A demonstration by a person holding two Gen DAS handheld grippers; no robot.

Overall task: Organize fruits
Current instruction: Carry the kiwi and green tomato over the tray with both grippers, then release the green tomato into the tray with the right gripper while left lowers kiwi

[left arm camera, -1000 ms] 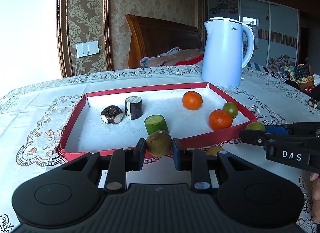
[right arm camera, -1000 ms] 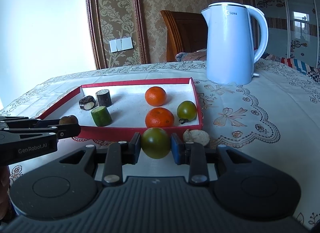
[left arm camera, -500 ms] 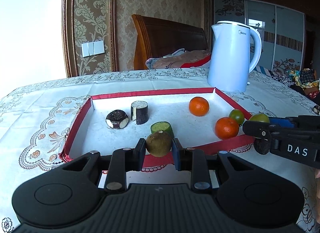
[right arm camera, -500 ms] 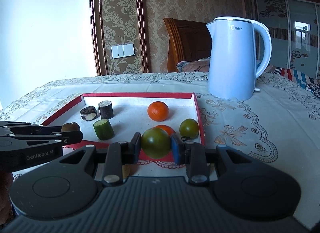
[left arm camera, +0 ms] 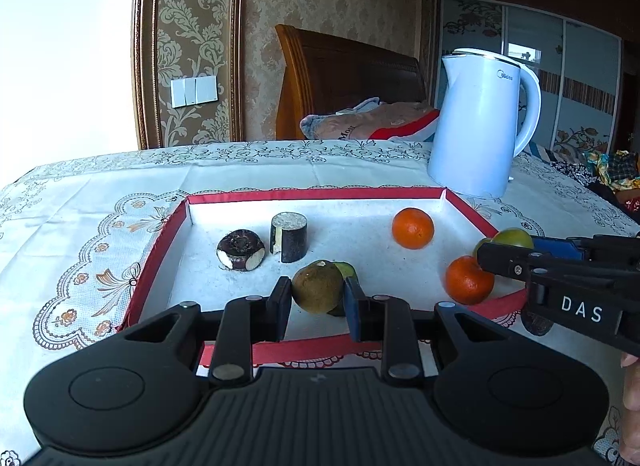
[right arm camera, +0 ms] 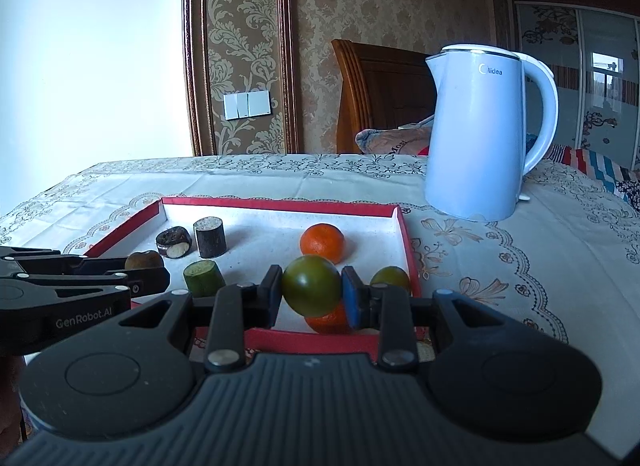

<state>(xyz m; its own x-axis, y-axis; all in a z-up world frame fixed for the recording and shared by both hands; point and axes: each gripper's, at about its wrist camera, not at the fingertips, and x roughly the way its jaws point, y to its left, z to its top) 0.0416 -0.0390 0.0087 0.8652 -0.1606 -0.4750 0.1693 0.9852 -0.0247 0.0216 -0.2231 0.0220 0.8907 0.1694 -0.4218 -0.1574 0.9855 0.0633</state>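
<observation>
Over tray: left tongs grip brown fruit; right tongs grip green fruit. Two oranges inside tray.

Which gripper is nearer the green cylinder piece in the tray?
Left. The left gripper holds a brownish fruit right in front of the green cylinder piece; the right gripper, gripping a green tomato, is off to its right.
</observation>
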